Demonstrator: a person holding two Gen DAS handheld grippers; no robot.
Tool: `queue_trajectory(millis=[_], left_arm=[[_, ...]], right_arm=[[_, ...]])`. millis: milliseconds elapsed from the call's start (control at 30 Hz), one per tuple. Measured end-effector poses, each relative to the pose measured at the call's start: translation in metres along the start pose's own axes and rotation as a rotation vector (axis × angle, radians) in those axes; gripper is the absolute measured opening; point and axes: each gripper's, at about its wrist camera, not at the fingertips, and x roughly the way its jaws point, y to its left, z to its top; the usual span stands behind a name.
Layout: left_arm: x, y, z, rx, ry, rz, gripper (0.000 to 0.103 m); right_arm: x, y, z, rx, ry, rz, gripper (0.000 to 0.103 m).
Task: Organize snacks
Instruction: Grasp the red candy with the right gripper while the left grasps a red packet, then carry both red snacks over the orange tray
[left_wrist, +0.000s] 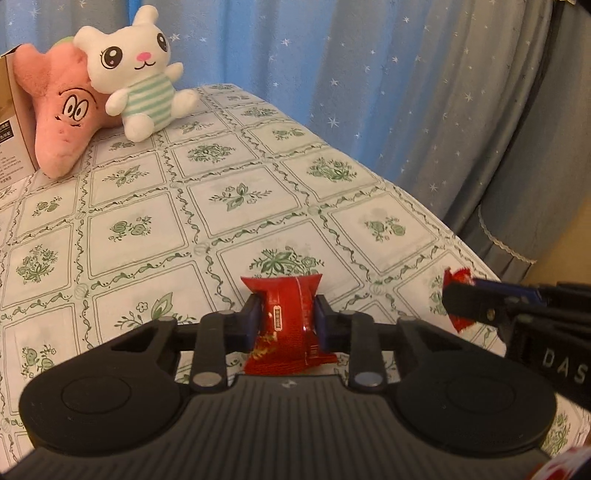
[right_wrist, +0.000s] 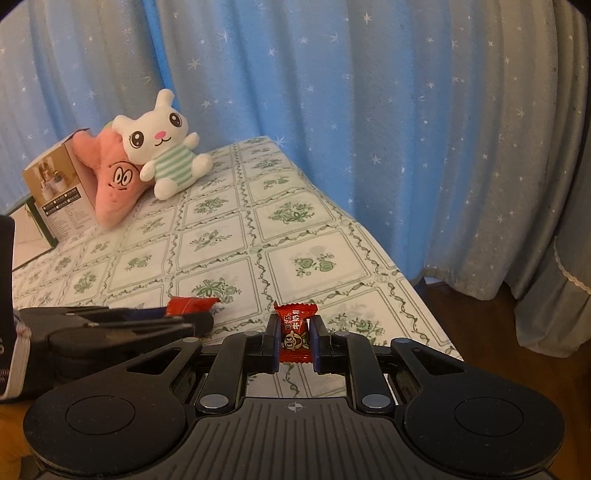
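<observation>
My left gripper (left_wrist: 286, 319) is shut on a red snack packet (left_wrist: 288, 325), its blue pads pressing both sides above the floral tablecloth (left_wrist: 236, 199). In the right wrist view that gripper (right_wrist: 199, 315) shows from the side at the left with the red packet (right_wrist: 190, 305) sticking out. My right gripper (right_wrist: 295, 338) is shut on a small red wrapped candy (right_wrist: 295, 332) with a cartoon print. From the left wrist view the right gripper (left_wrist: 454, 299) enters at the right edge, red wrapper (left_wrist: 458, 277) showing around its tip.
A white plush rabbit (left_wrist: 136, 70) and a pink plush star (left_wrist: 62, 110) lean on a cardboard box (right_wrist: 59, 188) at the far left of the table. Blue star-print curtains (right_wrist: 332, 110) hang behind. The table's right edge (right_wrist: 424, 295) drops to a wooden floor.
</observation>
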Motion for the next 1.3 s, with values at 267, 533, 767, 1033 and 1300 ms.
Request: queue_trajectory(millis=[267,533,767,1033,1300], left_arm=[[-0.035,0.008,-0.023,-0.045,0.008,0.015,0.024],[-0.112,0.02,-0.048,-0.072,-0.025,0.074,0.024],[-0.193,0.033,-0.073,-0.129,-0.066,0.129,0.024],[-0.283,0.043,-0.111,-0.192,-0.119,0.203,0.024],[-0.349,0.043,-0.145,-0.232,-0.164,0.24,0.024]], right_arm=[[0.0,0.003,-0.001,0.008,0.007,0.03,0.016],[-0.033,0.023,-0.012,-0.009,-0.009,0.079,0.016],[-0.098,0.057,-0.041,-0.063,-0.046,0.116,0.016],[-0.175,0.091,-0.057,-0.096,-0.085,0.173,0.016],[-0.227,0.12,-0.078,-0.144,-0.108,0.218,0.016]])
